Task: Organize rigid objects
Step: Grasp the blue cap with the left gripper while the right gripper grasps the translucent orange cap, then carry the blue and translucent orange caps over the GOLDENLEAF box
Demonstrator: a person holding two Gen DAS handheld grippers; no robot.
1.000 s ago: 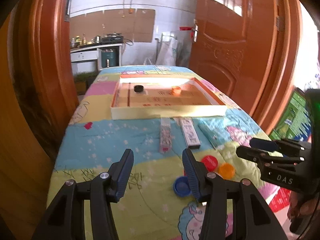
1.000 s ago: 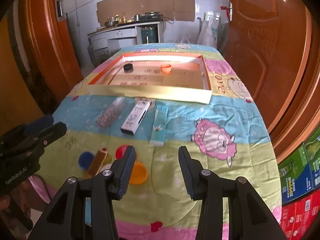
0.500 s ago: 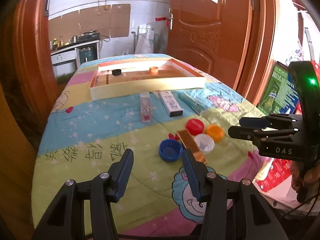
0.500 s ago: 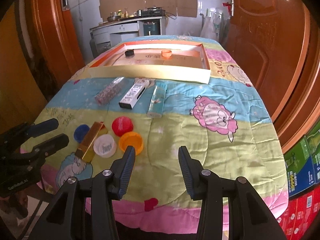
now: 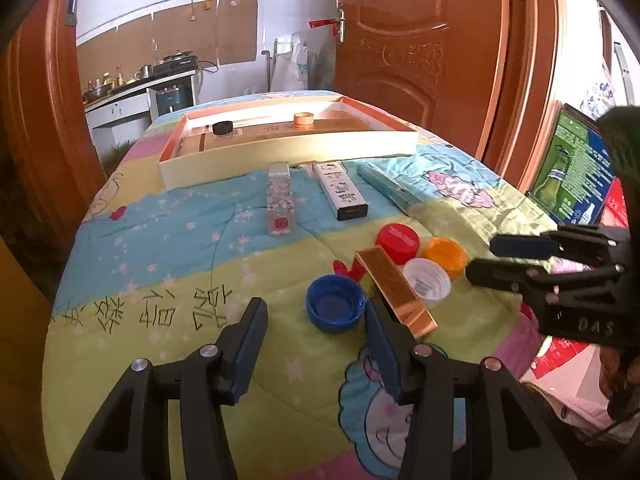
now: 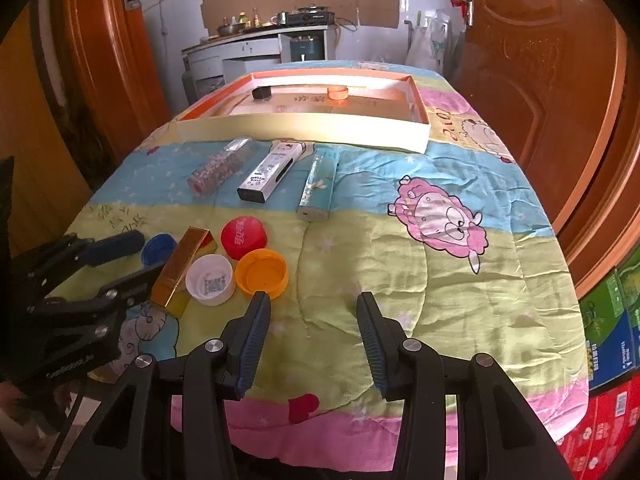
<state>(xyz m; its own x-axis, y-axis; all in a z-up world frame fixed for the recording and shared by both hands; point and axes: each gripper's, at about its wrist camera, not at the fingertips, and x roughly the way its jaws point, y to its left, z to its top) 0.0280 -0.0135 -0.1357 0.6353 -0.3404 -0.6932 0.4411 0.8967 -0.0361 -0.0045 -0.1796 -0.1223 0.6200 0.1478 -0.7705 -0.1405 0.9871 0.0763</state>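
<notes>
Gold box (image 5: 394, 288) lies on the blanket (image 6: 400, 264), touching the white cap (image 6: 211, 279). Blue cap (image 5: 335, 308), red cap (image 6: 243, 237) and orange cap (image 6: 262, 273) sit close by. My left gripper (image 5: 316, 342) and right gripper (image 6: 314, 340) are both wide and hold nothing.

A table draped in a cartoon-print quilt (image 6: 400, 264) of blue, yellow-green and pink bands is carrying everything. At the far end a shallow white tray with an orange rim (image 6: 304, 130) is lying flat on the quilt. Just in front of it three slim boxes are lying side by side: a clear patterned box (image 6: 220, 166), a white-and-black box (image 6: 270, 172) and a teal box (image 6: 318, 186). Nearer, a blue cap (image 6: 158, 249), a gold bar-shaped box (image 6: 184, 266), a red cap (image 6: 243, 237), a white cap (image 6: 211, 279) and an orange cap (image 6: 262, 273) are sitting clustered, possibly touching.
</notes>
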